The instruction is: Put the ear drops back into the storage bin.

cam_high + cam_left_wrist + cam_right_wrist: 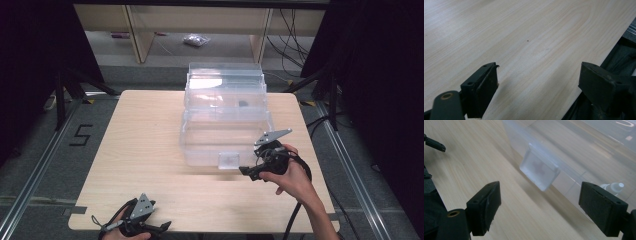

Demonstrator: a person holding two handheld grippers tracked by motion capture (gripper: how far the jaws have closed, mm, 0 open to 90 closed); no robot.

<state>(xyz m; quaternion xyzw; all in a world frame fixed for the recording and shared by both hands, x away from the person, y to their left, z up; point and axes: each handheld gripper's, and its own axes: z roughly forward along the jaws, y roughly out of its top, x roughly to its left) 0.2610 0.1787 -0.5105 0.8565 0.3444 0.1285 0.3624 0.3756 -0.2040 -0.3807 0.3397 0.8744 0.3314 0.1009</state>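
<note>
Closest to me is my left gripper (159, 226), low at the near edge of the table (145, 150), a grey three-cornered plate on top, its matte black jaws spread wide over bare wood. The tabletop is pale laminate with a fine, straight grain and rounded corners. My right gripper (243, 171) hovers just off the front right of the clear plastic box (225, 117), jaws parted with nothing between them, pointing at the box's frosted latch tab (539, 169). That tab is a squarish, rounded flap hanging from the front rim. The box sits at the middle of the table toward the far edge, see-through and glossy, stepped in tiers; a small white-capped item (614, 187) shows blurred through its wall.
</note>
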